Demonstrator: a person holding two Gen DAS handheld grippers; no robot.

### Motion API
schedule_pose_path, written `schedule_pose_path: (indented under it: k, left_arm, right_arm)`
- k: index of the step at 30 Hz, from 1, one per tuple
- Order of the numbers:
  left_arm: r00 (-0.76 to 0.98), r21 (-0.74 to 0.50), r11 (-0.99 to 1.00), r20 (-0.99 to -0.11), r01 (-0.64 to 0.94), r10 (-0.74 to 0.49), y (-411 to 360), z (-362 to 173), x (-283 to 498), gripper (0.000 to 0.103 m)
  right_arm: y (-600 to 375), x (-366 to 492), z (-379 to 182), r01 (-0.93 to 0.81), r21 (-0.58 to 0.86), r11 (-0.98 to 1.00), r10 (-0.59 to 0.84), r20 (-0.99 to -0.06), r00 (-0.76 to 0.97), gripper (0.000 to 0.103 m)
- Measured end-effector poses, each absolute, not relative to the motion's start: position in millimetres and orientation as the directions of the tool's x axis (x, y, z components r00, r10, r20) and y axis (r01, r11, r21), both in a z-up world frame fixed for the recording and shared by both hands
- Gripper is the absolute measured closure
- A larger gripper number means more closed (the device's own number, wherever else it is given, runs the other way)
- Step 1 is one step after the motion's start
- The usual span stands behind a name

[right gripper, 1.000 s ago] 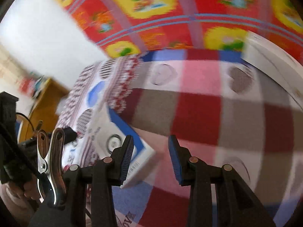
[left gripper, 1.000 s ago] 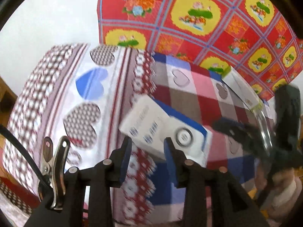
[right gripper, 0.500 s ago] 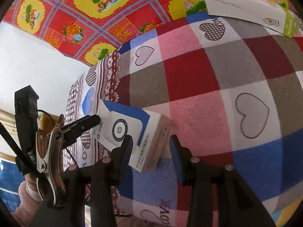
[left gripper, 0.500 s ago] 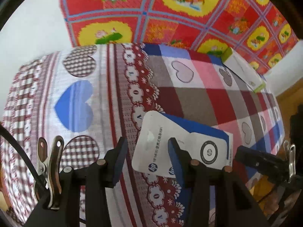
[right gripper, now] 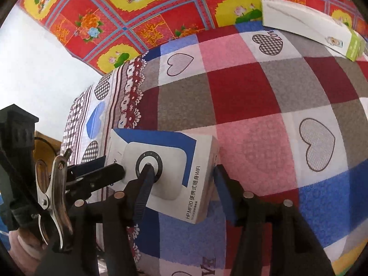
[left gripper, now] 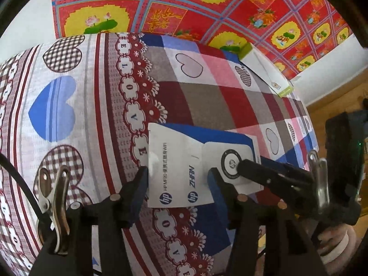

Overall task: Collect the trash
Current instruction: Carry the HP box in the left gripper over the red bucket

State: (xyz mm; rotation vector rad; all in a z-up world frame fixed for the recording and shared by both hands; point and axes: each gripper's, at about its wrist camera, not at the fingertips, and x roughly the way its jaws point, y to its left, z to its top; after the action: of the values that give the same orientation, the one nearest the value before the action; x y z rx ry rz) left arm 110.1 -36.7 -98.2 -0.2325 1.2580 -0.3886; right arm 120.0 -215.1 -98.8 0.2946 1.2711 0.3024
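Your left gripper (left gripper: 178, 185) points steeply down at the near edge of the bed, and its jaws are opening; the white end of the HP box (left gripper: 184, 172) sits between them, the left finger just at the box's left edge and the right finger against its face, though whether either pad still presses you cannot tell from this view. Your right gripper (right gripper: 181, 185) is also opening, and it straddles the other end of the same box (right gripper: 165, 174): its left finger lies over the round ring printed on the lid, and its right finger stands just beside the box's right end, close but with a sliver of gap. In the left wrist view, the right gripper's black fingers (left gripper: 264, 172) reach in from the right over that ring.

The box is white and blue, lying flat on the patchwork bedspread (right gripper: 264, 115) near its near edge, across the border between the heart-patterned stripe and the checked squares.

Farther off, at the far right of the bed, a long white carton with a green end (right gripper: 317, 32) lies against the red and yellow flowered cloth (right gripper: 142, 18) behind
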Motion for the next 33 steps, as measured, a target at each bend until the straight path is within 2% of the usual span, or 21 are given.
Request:
schedule_pose_path:
  k: [6, 15, 33]
  left_arm:
    - [0.282, -0.362, 0.927, -0.883, 0.096, -0.374, -29.3, -94.4, 95.4, 0.048]
    - [0.375, -0.371, 0.923, -0.874, -0.105, -0.308, 13.6, -70.6, 69.4, 0.048]
    - [0.529, -0.355, 0.809, -0.846, -0.469, -0.065, 125.5, -34.8, -16.9, 0.048]
  right_arm:
    - [-196.7, 120.9, -91.3, -0.154, 0.367, 0.917, 0.395, -0.887, 0.238, 0.047]
    - [-140.5, 128.5, -63.9, -0.362, 0.348, 0.865, 0.445, -0.865, 0.232, 0.047]
    - [11.1, 106.0, -36.1, -0.694, 0.351, 0.628, 0.564, -0.82, 0.096, 0.047]
